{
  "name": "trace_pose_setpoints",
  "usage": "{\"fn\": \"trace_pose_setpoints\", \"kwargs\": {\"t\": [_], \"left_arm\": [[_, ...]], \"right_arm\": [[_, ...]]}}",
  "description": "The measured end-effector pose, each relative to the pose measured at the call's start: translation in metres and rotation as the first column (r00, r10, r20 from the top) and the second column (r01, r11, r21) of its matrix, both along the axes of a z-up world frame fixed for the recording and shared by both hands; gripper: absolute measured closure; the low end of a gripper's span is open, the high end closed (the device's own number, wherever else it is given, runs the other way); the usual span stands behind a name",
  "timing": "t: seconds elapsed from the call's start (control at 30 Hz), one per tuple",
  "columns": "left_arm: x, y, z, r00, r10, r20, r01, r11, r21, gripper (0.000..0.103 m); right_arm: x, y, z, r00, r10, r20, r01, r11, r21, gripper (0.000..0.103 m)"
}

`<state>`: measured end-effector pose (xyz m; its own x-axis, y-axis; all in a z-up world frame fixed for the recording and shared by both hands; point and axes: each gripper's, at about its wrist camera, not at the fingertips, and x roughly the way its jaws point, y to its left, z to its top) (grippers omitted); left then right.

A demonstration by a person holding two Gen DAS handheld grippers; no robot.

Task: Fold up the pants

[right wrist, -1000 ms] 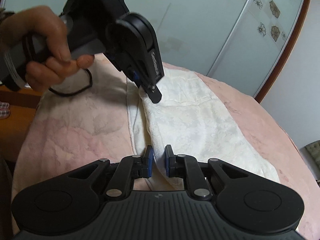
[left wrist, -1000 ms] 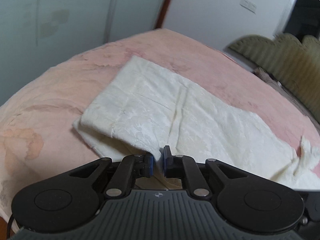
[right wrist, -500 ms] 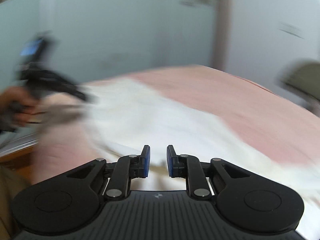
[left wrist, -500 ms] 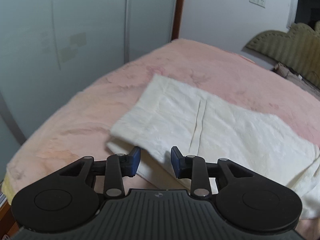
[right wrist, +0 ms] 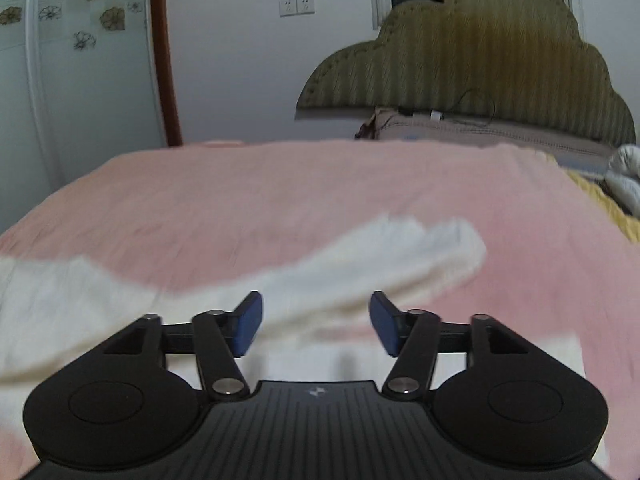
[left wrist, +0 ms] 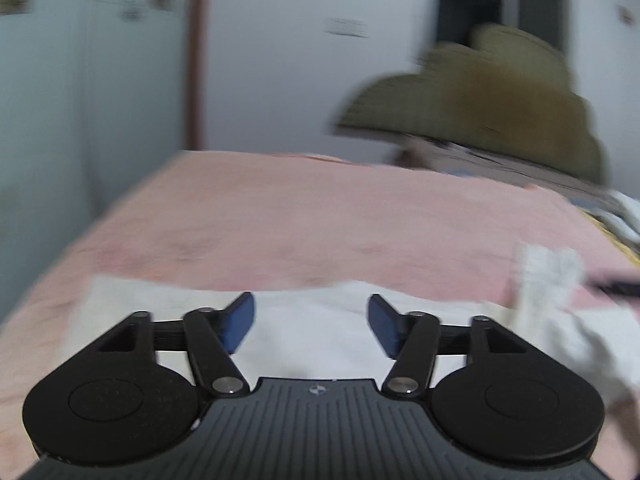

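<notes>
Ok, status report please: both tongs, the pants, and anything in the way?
Left tongs and right tongs opening, nothing gripped. White pants lying on pink bedcover, one leg spread out. Nothing in the way.

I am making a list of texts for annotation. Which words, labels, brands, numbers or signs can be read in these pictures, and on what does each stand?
No words or numbers can be read.
Right hand-held gripper: a small light emblem on its ribbed body, a sign only, no letters.
Left hand-held gripper: the same emblem, blurred.
Wall sockets: no readable marking.
Cupboard door: flower drawings, no text.
</notes>
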<state>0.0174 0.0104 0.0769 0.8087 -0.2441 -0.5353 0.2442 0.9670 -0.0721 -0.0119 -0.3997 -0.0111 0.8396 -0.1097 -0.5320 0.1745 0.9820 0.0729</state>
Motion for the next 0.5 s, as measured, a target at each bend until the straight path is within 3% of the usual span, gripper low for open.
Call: {"fn": "trace_pose_setpoints", "kwargs": {"t": [0.1,0.2,0.37,0.43,0.47,0.5], "left_arm": [[0.011,-0.034,-0.017,0.982,-0.169,-0.083,0.169,0.986,-0.009,0.031],[0.017,-0.065,-0.036,0.962,-0.241,-0.131,0.248,0.968,0.039,0.031],[0.019,-0.093,-0.06,0.93,-0.325,-0.174,0.339,0.939,0.057,0.031],[0.019,-0.097,-0.065,0.919,-0.356,-0.169,0.371,0.926,0.071,0.032],[0.019,-0.101,-0.067,0.915,-0.369,-0.164,0.385,0.919,0.083,0.032],[0.018,-0.103,-0.069,0.911,-0.381,-0.159,0.398,0.913,0.092,0.033]], "right_arm": [[0.07,-0.026,-0.006,0.997,-0.054,-0.057,0.058,0.995,0.079,0.037],[0.134,-0.047,-0.023,0.979,-0.113,-0.171,0.139,0.979,0.147,0.037],[0.195,-0.048,-0.06,0.908,-0.202,-0.367,0.233,0.972,0.04,0.037],[0.199,-0.045,-0.064,0.91,-0.222,-0.35,0.235,0.972,-0.006,0.037],[0.2,-0.045,-0.064,0.91,-0.229,-0.345,0.243,0.97,-0.004,0.05],[0.199,-0.047,-0.062,0.915,-0.232,-0.331,0.247,0.969,0.001,0.072]]}}
